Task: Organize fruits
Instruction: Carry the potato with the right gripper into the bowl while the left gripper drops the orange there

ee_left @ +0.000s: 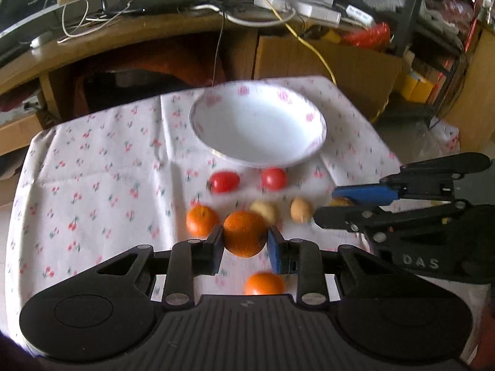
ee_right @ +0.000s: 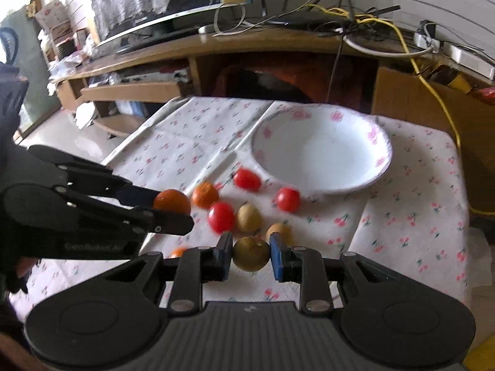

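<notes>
your left hand-held gripper [ee_left: 245, 240] is closed on an orange [ee_left: 245, 234], one pad pressed to each side of it, and the fruit sits between the fingertips just above the cloth [ee_left: 92, 167]. in the right wrist view the same orange [ee_right: 172, 201] shows pinched at the tips of that gripper [ee_right: 173, 208].

your right hand-held gripper [ee_right: 251, 255] is closed on a yellow-brown fruit [ee_right: 251, 253], gripped on both sides between the black pad and the blue pad. from the left wrist view only a sliver of that fruit [ee_left: 340, 201] shows between the right gripper's fingers [ee_left: 365, 193].

around the left gripper, a second orange [ee_left: 201, 220] lies just beside the held one on its left, and a third orange [ee_left: 264, 283] lies on the cloth below the fingers, partly hidden by the gripper body. two more yellow-brown fruits [ee_left: 265, 211] [ee_left: 300, 210] lie just past the held orange, side by side. farther out, two tomatoes [ee_left: 224, 181] [ee_left: 273, 178] lie near the bowl's near rim. the right wrist view shows three tomatoes [ee_right: 221, 216] [ee_right: 246, 179] [ee_right: 288, 199] in all.

the white bowl [ee_left: 309, 148] with pink flowers on its rim stands on the far half of the worktop with no fruit in it. the cherry-print cloth covers the worktop. beyond it is a wooden desk [ee_left: 130, 31] strewn with cables.
</notes>
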